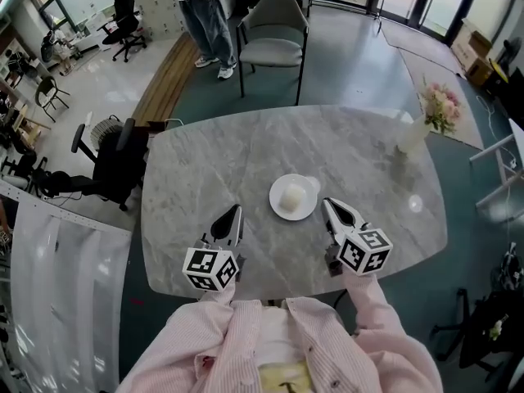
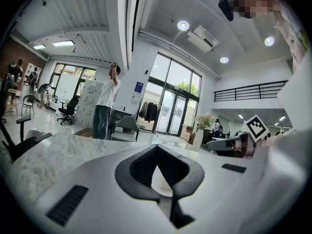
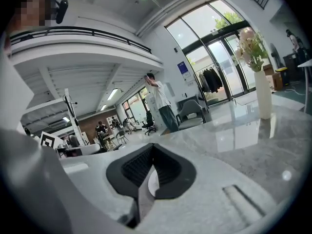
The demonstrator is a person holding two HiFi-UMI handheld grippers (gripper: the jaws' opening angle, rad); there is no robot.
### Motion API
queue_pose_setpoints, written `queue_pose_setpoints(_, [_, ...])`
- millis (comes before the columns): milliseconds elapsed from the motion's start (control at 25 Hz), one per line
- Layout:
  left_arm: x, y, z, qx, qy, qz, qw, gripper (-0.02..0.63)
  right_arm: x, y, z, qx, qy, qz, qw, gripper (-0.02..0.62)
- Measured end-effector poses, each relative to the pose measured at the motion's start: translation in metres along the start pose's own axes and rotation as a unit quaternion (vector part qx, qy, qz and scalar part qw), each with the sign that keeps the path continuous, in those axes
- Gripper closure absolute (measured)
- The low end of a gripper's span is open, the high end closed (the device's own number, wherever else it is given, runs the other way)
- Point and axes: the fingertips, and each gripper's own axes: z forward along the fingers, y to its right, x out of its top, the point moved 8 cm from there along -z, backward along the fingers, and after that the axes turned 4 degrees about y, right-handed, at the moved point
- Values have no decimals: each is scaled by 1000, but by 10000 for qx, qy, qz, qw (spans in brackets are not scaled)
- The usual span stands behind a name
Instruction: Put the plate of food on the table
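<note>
- One plate (image 1: 276, 202), white, on the table (image 1: 237, 150), midway along the near edge and set in from it; holding one pale lump of food (image 1: 292, 195).
- One vase (image 1: 412, 136) near the far right corner, holding pink flowers (image 1: 440, 105).
- Two grippers counted: left gripper (image 1: 236, 210) just left of the plate, jaws pressed together, nothing held; right gripper (image 1: 327, 203) just right of it, jaws likewise closed, empty.
- One chair (image 1: 273, 43) beyond the far edge.

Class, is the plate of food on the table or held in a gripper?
On the table: the plate lies flat on the marble table, between the left gripper and right gripper, neither touching it.
</note>
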Motion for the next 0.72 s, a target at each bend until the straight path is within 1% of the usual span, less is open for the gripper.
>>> queue_pose_setpoints(120, [6, -2, -2, 51, 88, 130, 9999, 611, 6, -2, -5, -7, 277, -96, 9996, 589])
queue_pose_setpoints(280, [10, -2, -3, 96, 186, 207, 9996, 611, 9, -1, -7, -5, 508, -168, 9986, 591])
queue_pose_setpoints(720, [14, -8, -3, 213, 252, 260, 9991, 611, 17, -2, -7, -27, 718, -233, 9971, 591])
